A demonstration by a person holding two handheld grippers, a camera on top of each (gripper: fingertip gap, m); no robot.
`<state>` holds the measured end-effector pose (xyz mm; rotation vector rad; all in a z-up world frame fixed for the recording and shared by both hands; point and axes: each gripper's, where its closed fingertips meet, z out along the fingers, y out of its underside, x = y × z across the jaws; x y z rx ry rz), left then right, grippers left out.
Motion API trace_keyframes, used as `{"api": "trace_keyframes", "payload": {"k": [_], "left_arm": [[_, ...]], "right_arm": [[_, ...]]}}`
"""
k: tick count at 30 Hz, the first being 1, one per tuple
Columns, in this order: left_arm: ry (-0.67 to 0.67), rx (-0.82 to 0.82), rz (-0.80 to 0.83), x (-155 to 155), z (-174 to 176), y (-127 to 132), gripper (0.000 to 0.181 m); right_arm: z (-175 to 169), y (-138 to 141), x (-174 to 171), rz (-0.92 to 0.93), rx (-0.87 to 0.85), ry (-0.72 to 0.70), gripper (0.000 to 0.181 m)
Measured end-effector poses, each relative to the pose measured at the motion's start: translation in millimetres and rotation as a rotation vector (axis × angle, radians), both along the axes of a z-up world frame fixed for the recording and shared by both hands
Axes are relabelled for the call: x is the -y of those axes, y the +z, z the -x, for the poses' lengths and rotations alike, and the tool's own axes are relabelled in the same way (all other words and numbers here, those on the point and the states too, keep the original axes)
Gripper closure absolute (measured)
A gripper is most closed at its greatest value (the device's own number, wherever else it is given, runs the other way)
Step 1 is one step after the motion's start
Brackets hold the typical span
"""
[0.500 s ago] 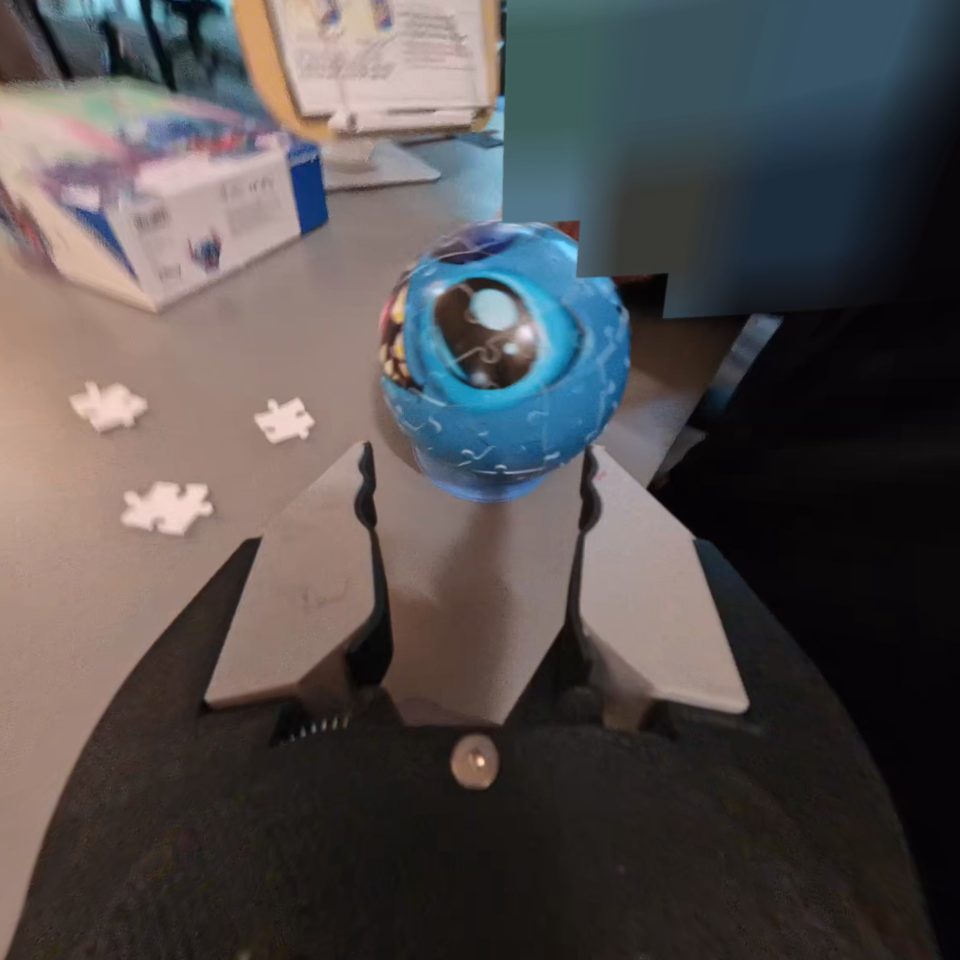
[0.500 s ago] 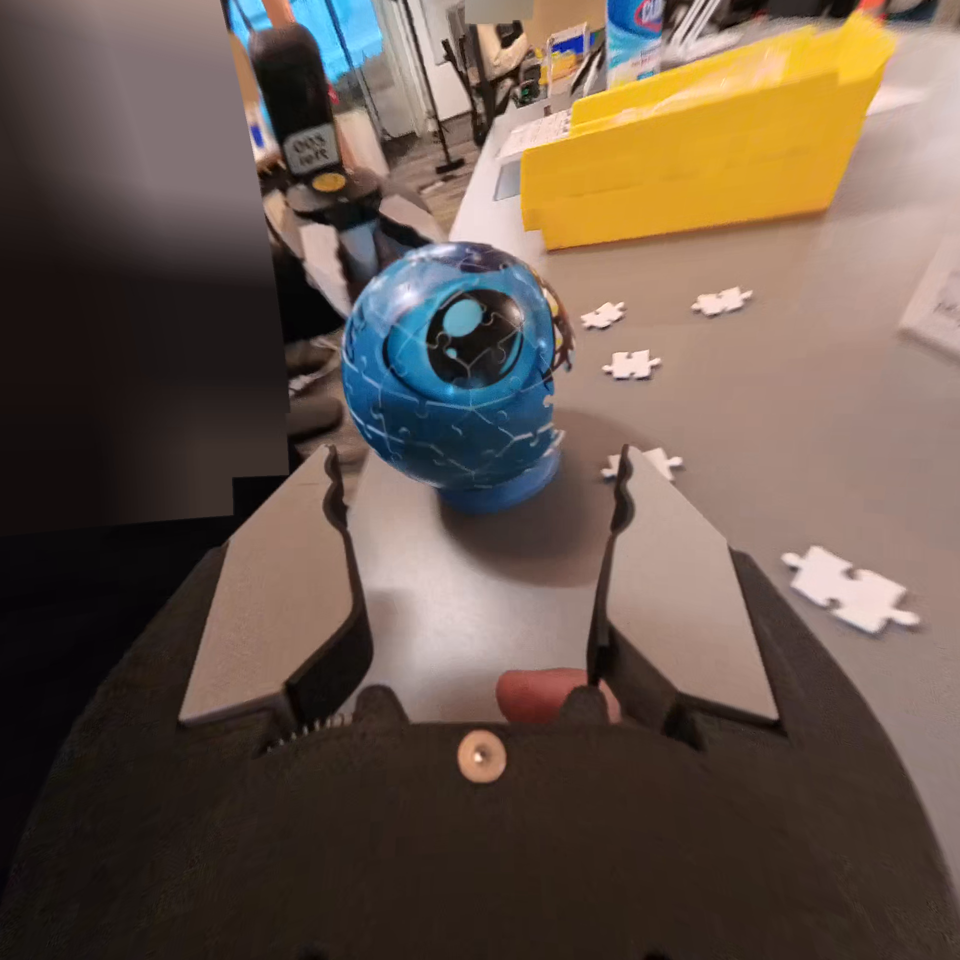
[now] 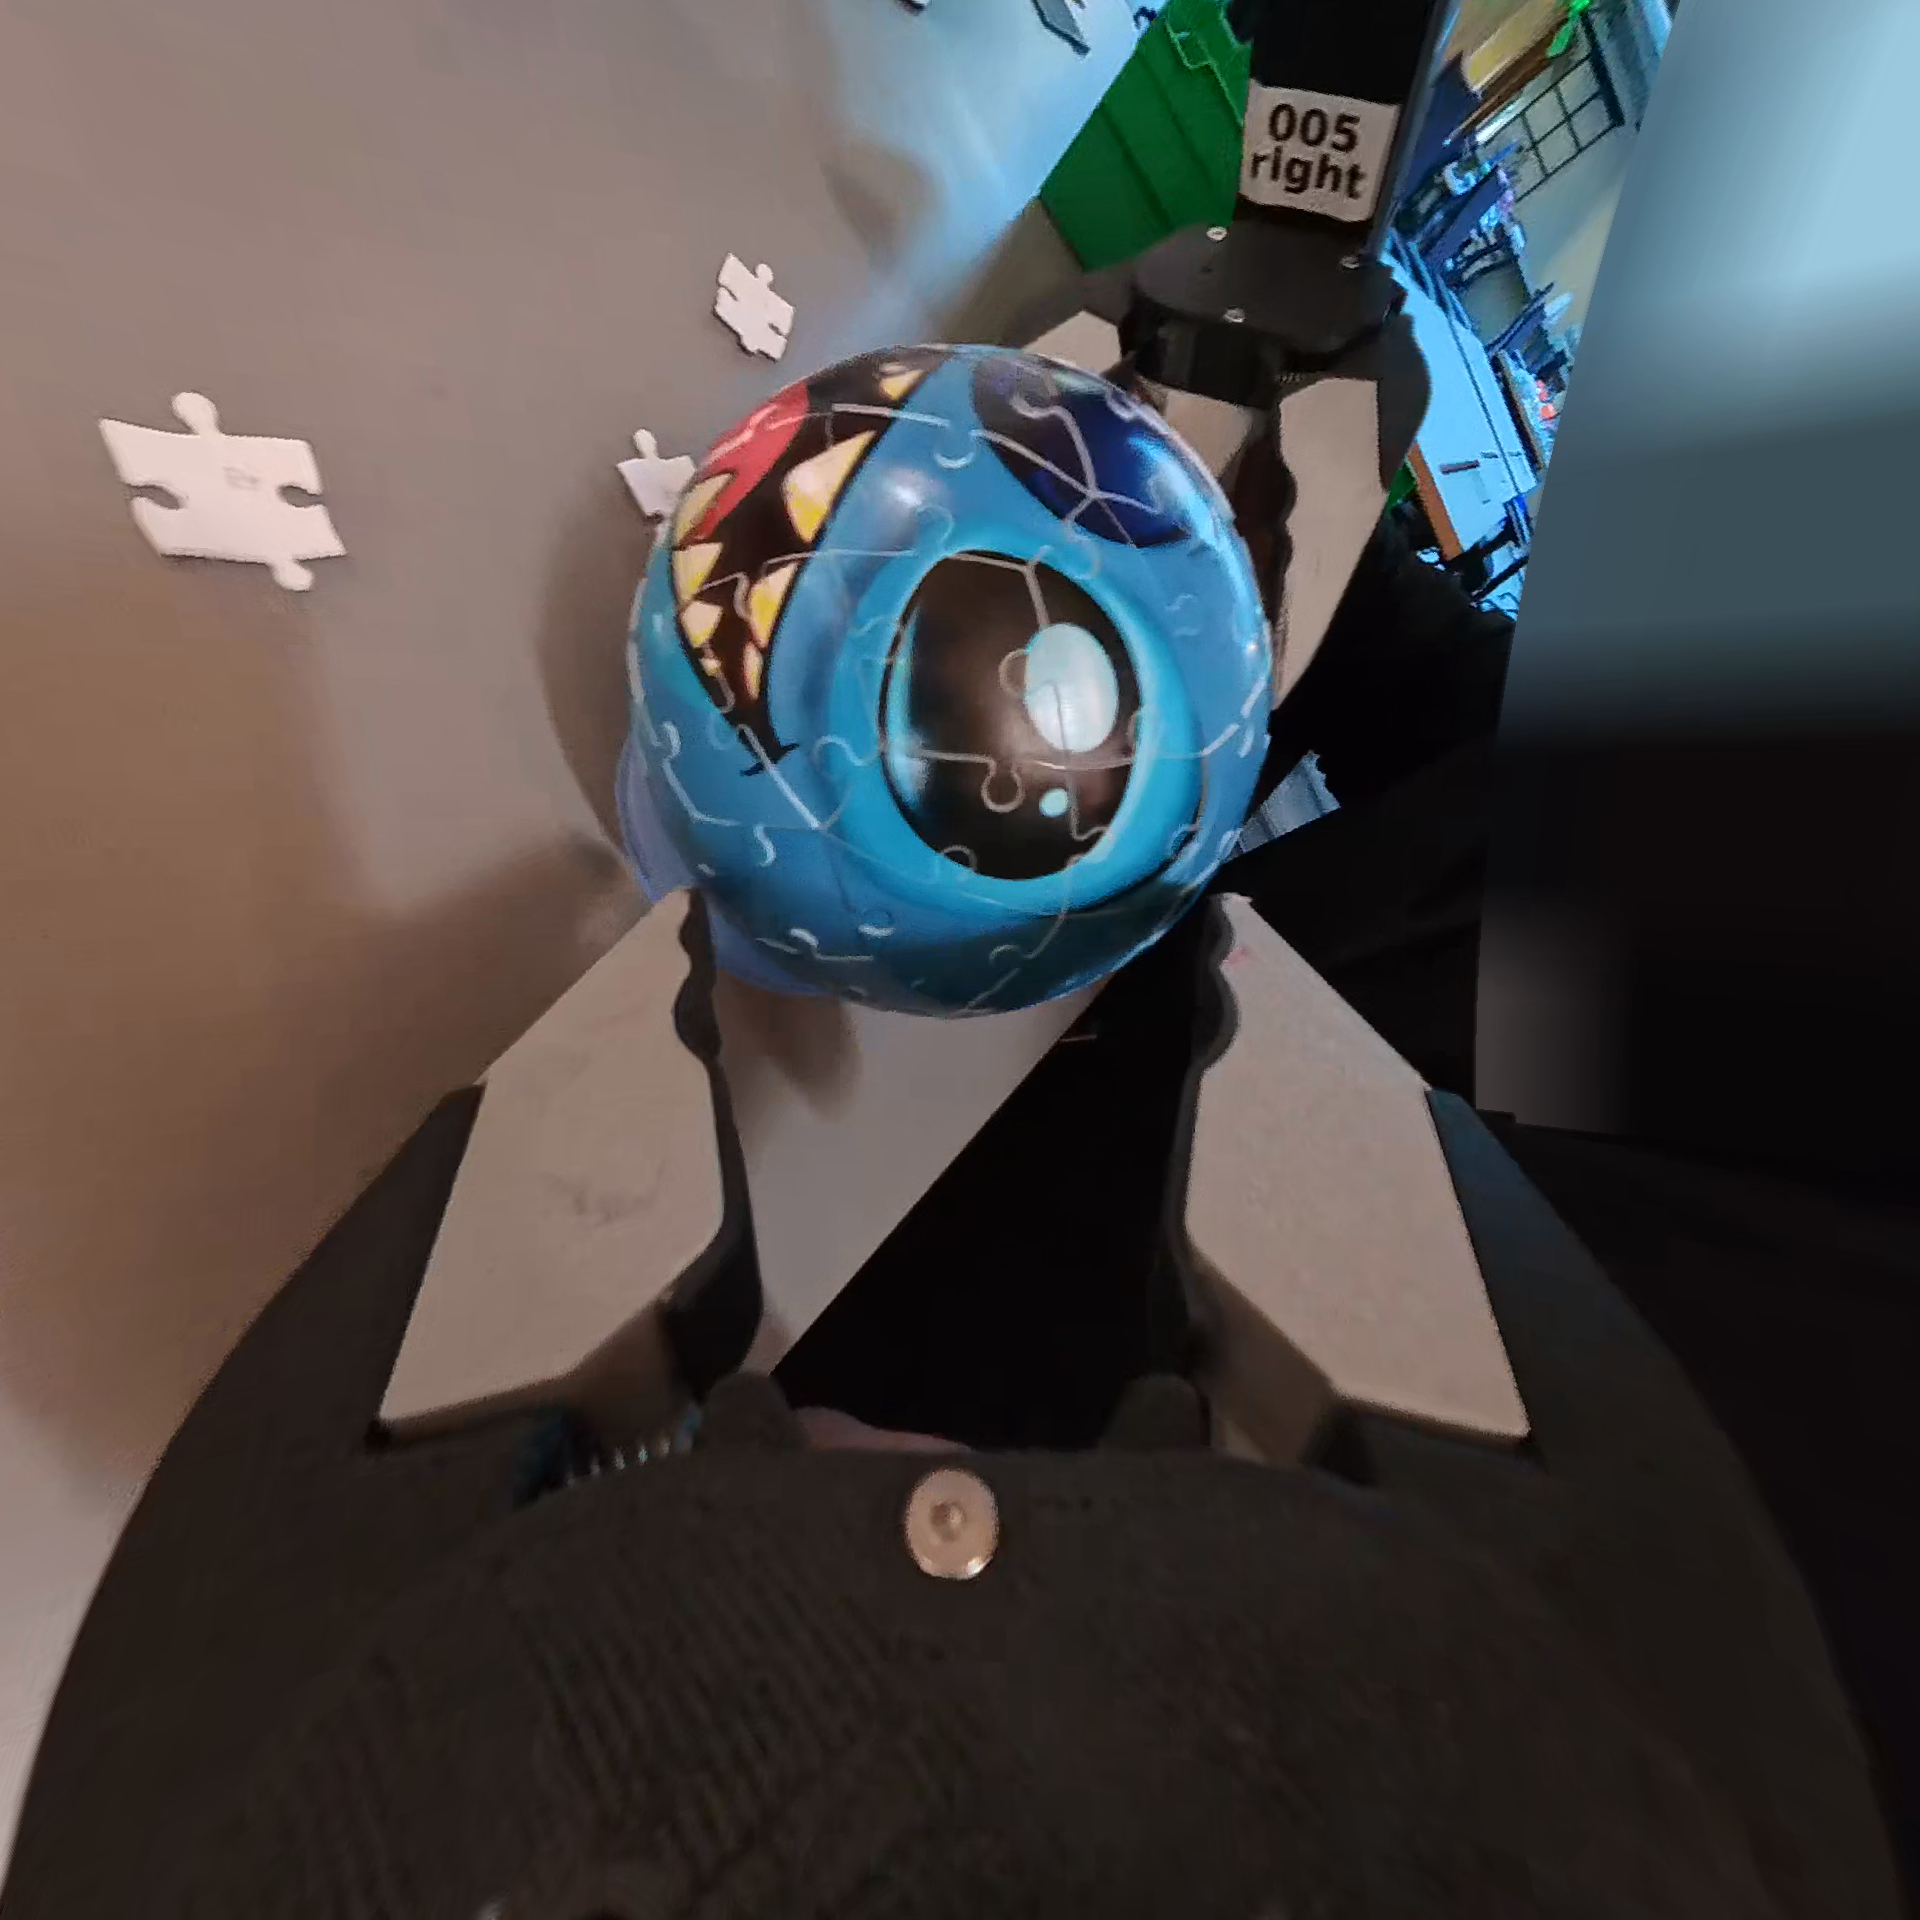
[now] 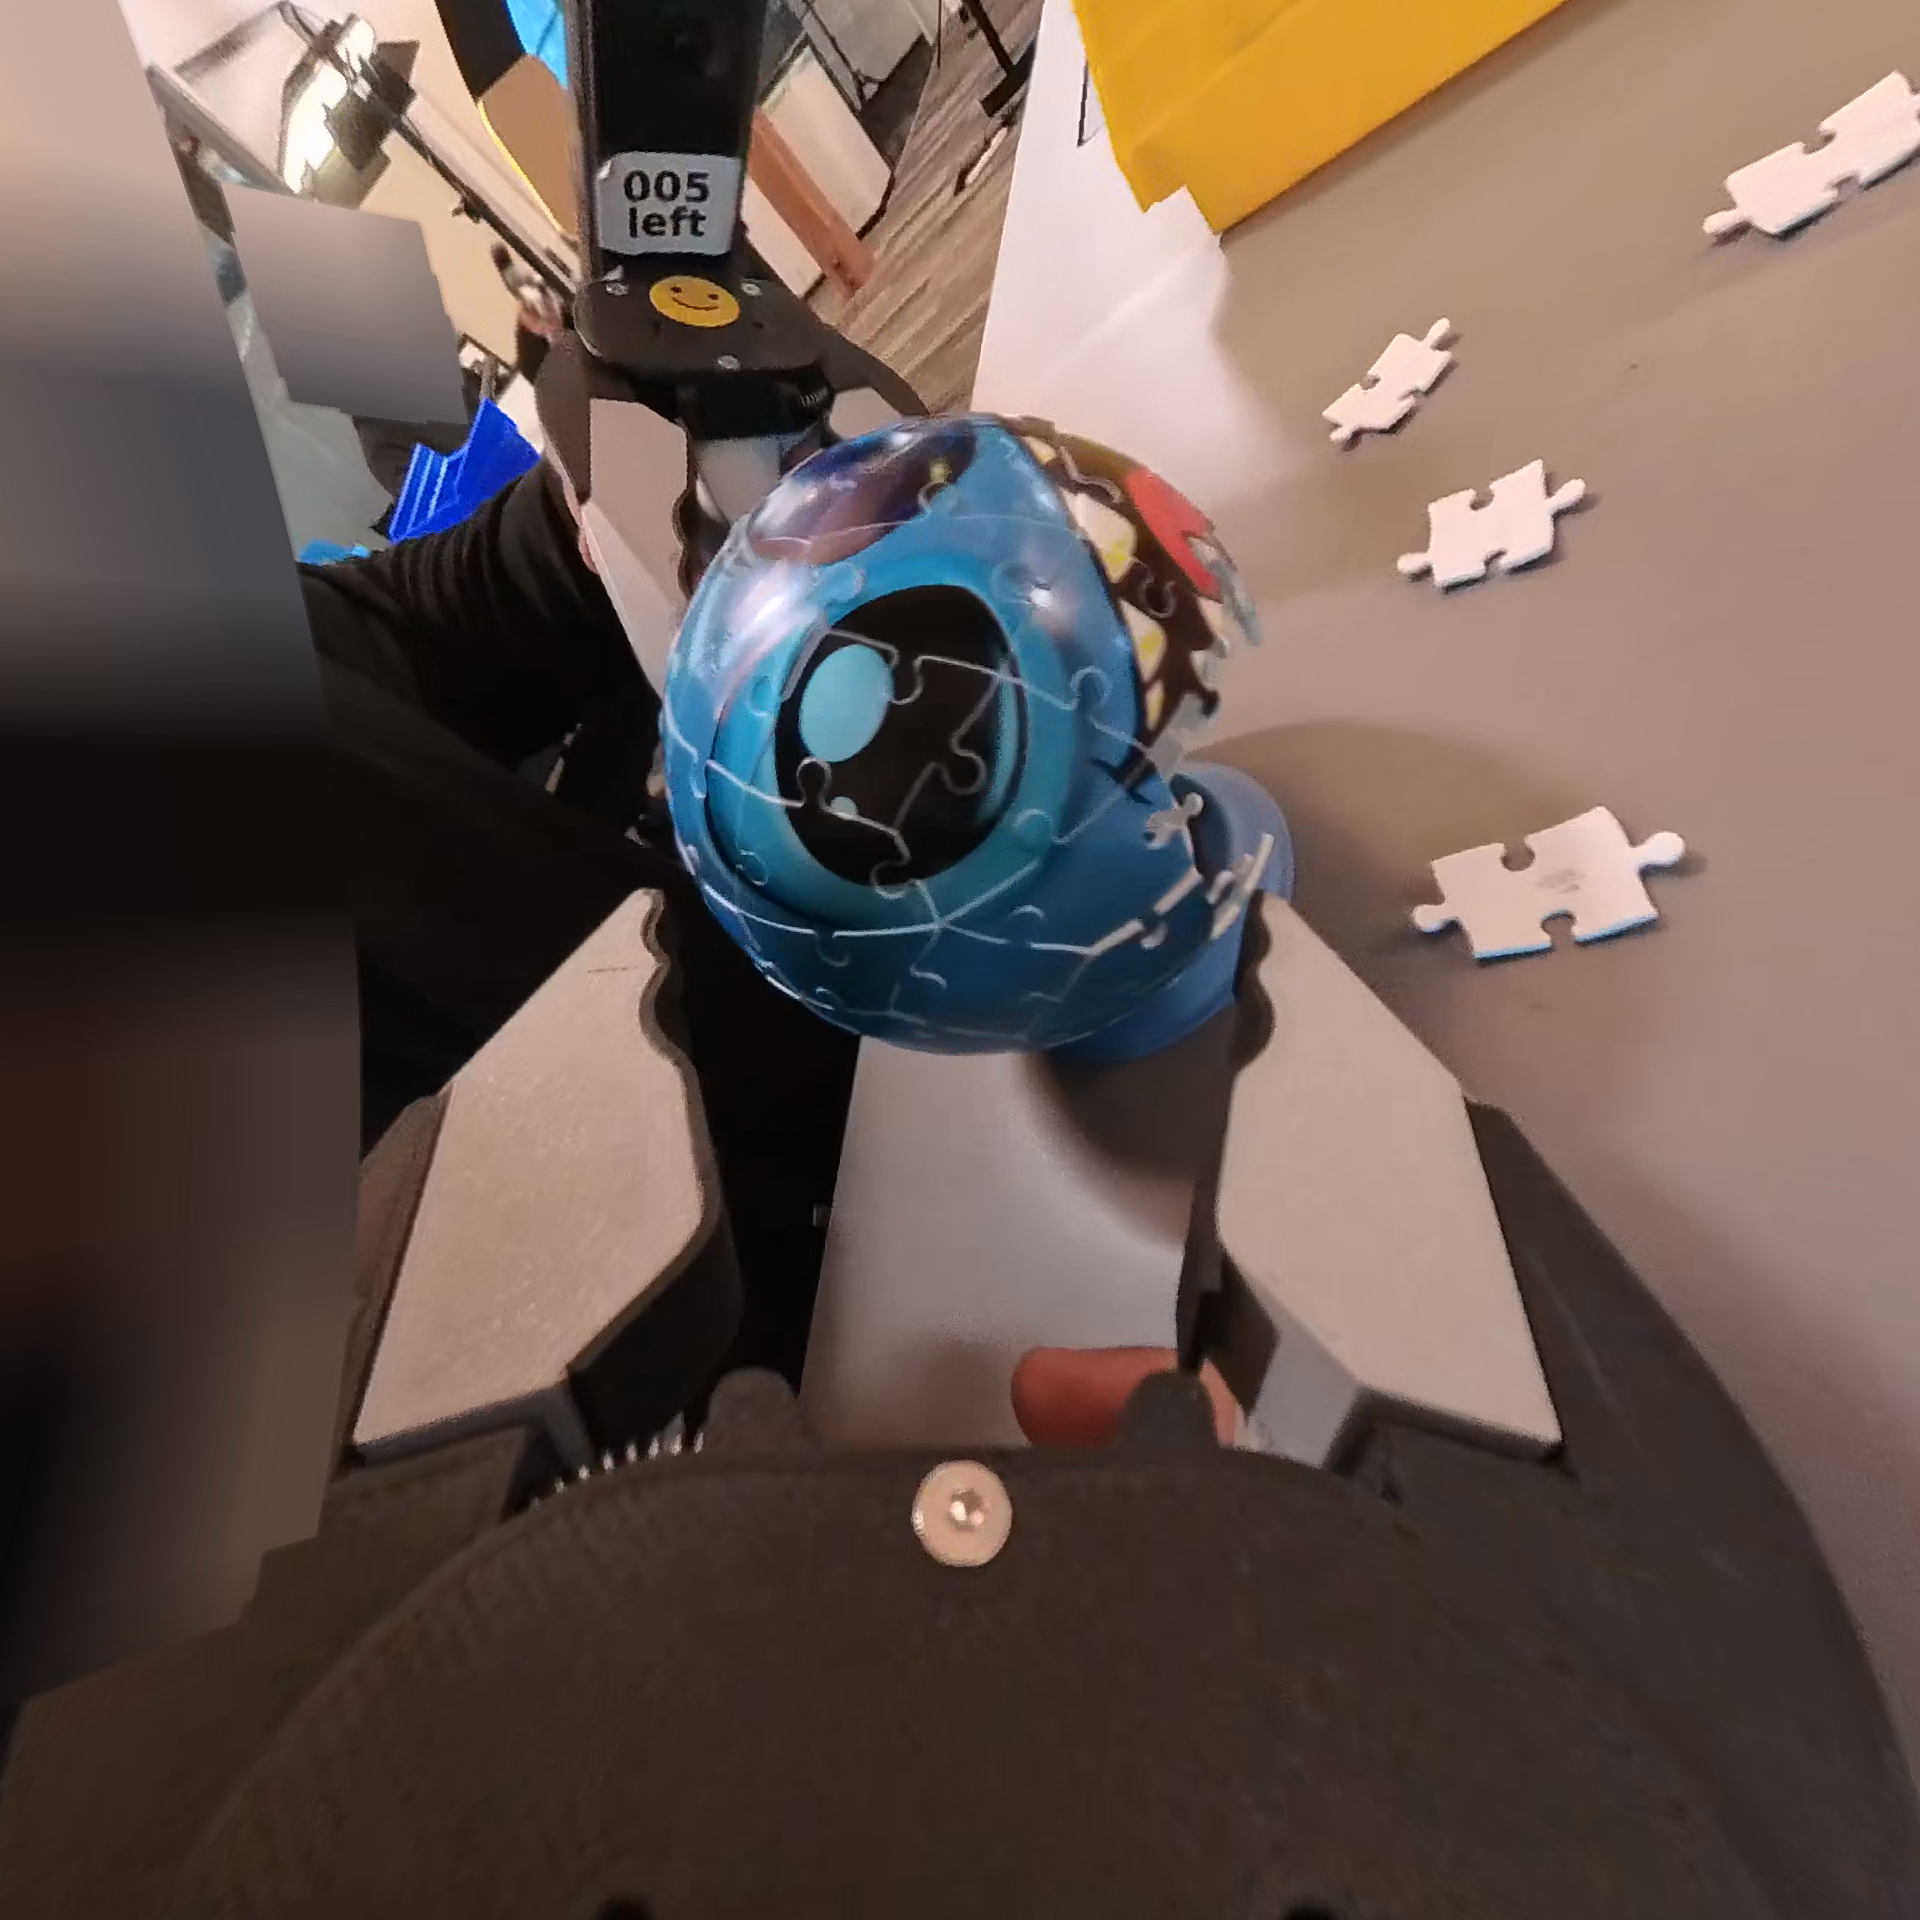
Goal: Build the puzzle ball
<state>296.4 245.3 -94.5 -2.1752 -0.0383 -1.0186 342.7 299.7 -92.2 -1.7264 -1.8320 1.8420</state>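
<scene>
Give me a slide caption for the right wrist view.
Open right hand-held gripper nears the puzzle ball, loose pieces on the table.

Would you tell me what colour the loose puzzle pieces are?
White loose puzzle pieces, clearest in the right wrist view.

One puzzle ball, four loose pieces.

The ball hides most of its blue stand and part of one white piece. Whether either gripper's fingertips touch the ball cannot be told.
</scene>
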Motion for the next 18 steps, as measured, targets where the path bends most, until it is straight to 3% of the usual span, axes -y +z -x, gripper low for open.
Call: {"api": "trace_keyframes", "payload": {"k": [6,12,18], "left_arm": [[-0.010,-0.164,-0.055,-2.2,-4.1,-7.1,0.085],[-0.037,-0.407,-0.278,-1.3,-2.7,-6.1,0.091],[-0.085,-0.570,-0.494,2.7,-8.4,-12.3,0.091]], "right_arm": [[7.0,2.3,0.7,-0.176,-0.099,-0.055,0.083],[2.8,2.8,4.9,-0.478,-0.353,-0.070,0.081],[-11.3,6.1,8.9,-0.603,-0.567,-0.054,0.088]]}}
